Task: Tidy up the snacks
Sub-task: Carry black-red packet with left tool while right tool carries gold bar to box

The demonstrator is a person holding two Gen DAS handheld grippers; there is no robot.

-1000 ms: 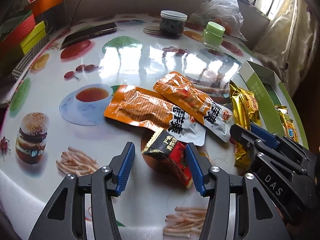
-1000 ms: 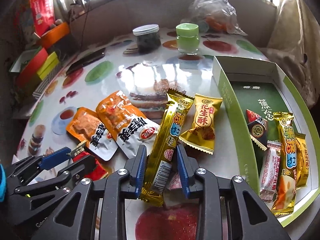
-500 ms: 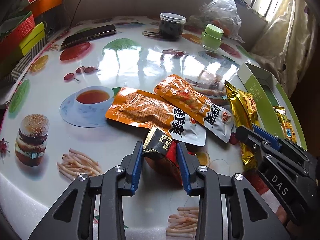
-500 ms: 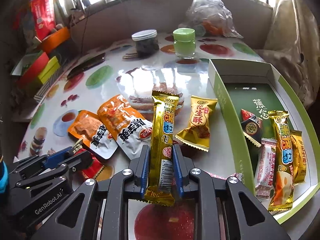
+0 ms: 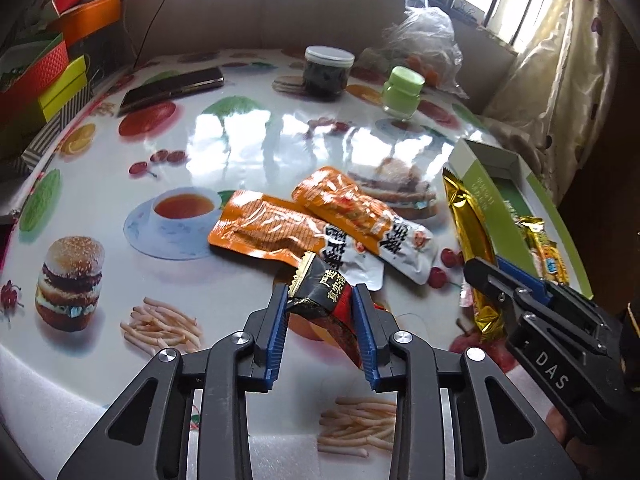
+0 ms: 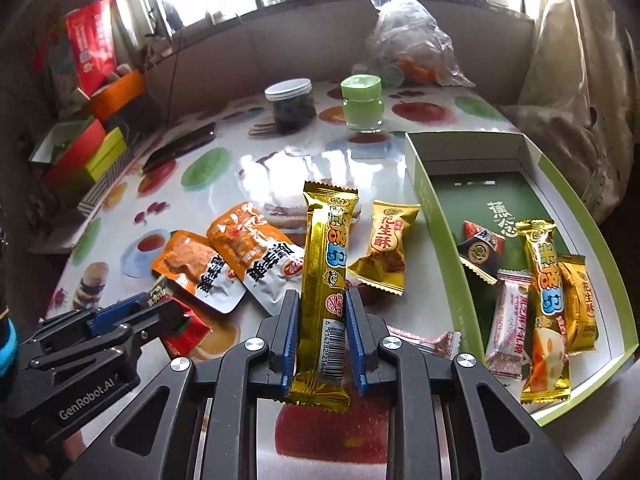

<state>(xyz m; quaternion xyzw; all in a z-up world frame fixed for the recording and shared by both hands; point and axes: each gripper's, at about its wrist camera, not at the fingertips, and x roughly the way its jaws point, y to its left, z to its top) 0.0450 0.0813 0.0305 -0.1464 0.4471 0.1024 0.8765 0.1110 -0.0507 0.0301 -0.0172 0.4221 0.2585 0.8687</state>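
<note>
Left tool is clenched on a small black-and-red foil snack packet, its blue pads pressing both sides, jaws still easing inward. Right tool grips a long gold foil snack bar standing nearly upright between its pads. Both hang over the glossy food-printed counter. Just beyond lie two orange-and-white flat snack pouches, overlapping, and a small yellow wrapped peanut candy beside the bar. At the right, an open green cardboard box already contains several wrapped snacks. Farther back stand a dark-filled clear jar, a green-lidded glass jar, a dark phone and a crumpled plastic bag.
</note>
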